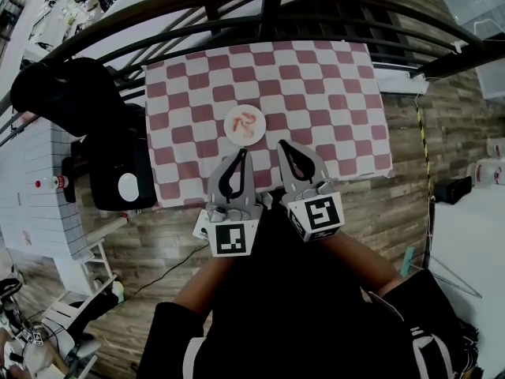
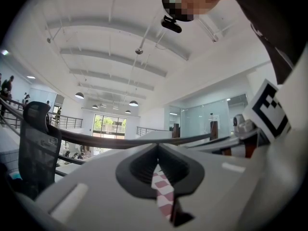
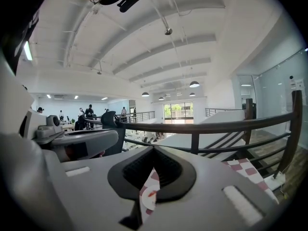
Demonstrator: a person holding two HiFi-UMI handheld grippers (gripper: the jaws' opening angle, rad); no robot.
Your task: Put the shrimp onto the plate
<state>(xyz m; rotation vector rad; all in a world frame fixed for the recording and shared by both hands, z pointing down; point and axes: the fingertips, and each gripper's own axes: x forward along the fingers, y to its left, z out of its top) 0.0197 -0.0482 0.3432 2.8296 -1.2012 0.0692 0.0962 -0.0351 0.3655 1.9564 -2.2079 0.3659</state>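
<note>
Hovering abreast near plate: left gripper, right gripper, both closed.

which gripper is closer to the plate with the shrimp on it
Left. The left gripper points at the near edge of the plate, just short of it; the right gripper sits off to its right, farther away.

Your head camera looks steeply down on the checkered desk from well above, with the left tongs and right tongs at its near edge. Each tongs camera sits close behind its own jaws, facing forward and up past the railing. All three views share the desk; yours and the right one share the plate.
</note>
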